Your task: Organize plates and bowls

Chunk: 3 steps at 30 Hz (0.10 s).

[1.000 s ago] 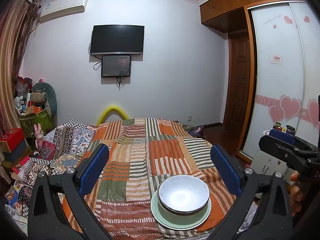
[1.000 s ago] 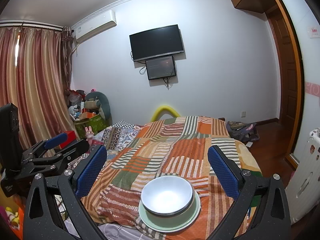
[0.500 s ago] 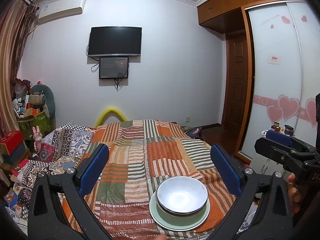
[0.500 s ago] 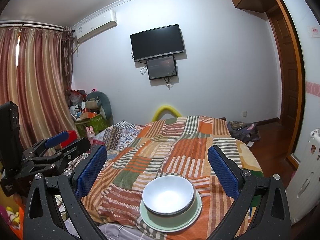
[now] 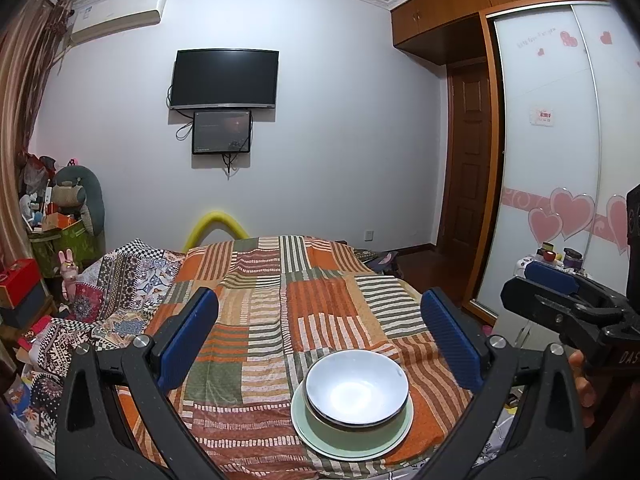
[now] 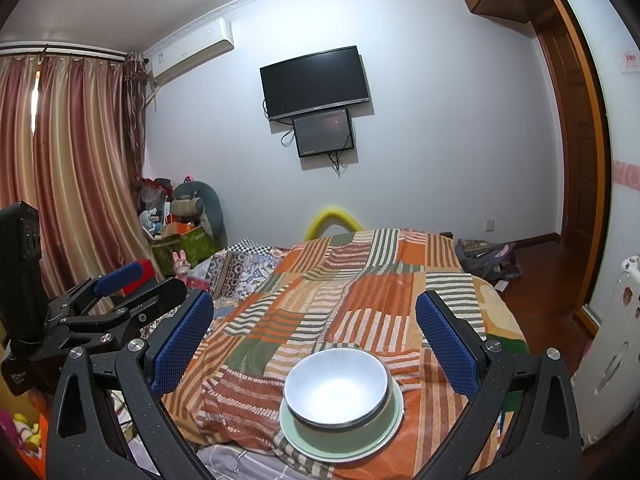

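My left gripper (image 5: 320, 344) has its jaws spread wide, blue pads (image 5: 188, 338) well apart, nothing between them. My right gripper (image 6: 314, 340) is the same: jaws spread, empty. Both hang above the near end of the bed, apart from the dishes.

White bowl (image 5: 357, 388) sits upright inside a green bowl (image 6: 384, 406), and both rest on a pale green plate (image 5: 396, 442). One stack, near the front edge of the striped patchwork bedspread (image 5: 280, 300), a little right of centre in the left wrist view. Bowl is empty.

In the right wrist view my left gripper shows at the left edge, jaws apart. In the left wrist view my right gripper shows at the right edge, with my hand (image 5: 582, 384) partly visible beneath it.

Further out: patterned quilt (image 5: 120, 280) on the bed's left side, yellow foam arch (image 5: 216, 222) past the far end, black TV (image 5: 224, 79) with smaller screen (image 5: 222, 132) below on the far wall, air conditioner (image 5: 116, 16) top left, curtains (image 6: 68, 168), wardrobe with heart decals (image 5: 560, 216) on the right, white radiator (image 6: 616, 352).
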### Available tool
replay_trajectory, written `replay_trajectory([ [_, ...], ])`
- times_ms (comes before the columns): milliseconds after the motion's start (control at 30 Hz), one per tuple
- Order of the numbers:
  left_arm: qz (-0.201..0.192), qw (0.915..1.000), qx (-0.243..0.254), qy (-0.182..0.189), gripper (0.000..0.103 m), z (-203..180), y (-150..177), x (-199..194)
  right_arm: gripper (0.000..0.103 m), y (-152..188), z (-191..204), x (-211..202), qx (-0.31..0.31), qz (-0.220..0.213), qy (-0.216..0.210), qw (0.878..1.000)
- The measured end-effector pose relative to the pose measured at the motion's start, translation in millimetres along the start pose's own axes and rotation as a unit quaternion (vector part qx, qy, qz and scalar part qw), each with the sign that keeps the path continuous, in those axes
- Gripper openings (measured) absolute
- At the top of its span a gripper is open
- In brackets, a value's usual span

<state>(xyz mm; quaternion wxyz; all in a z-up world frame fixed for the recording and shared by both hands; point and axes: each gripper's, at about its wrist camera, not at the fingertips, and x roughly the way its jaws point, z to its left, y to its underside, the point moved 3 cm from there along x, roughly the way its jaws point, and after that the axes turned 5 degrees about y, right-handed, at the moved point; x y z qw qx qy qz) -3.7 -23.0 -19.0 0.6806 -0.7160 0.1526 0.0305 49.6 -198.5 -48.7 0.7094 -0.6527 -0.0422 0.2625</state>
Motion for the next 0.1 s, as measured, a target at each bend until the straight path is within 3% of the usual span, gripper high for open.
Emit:
replay_trajectory([
  [100,0.000,1.0000,-0.003,0.002,0.103,1.7,-0.3,-0.2,0.101,0.2,-0.3,1.4,0.000,0.001,0.000,1.000],
])
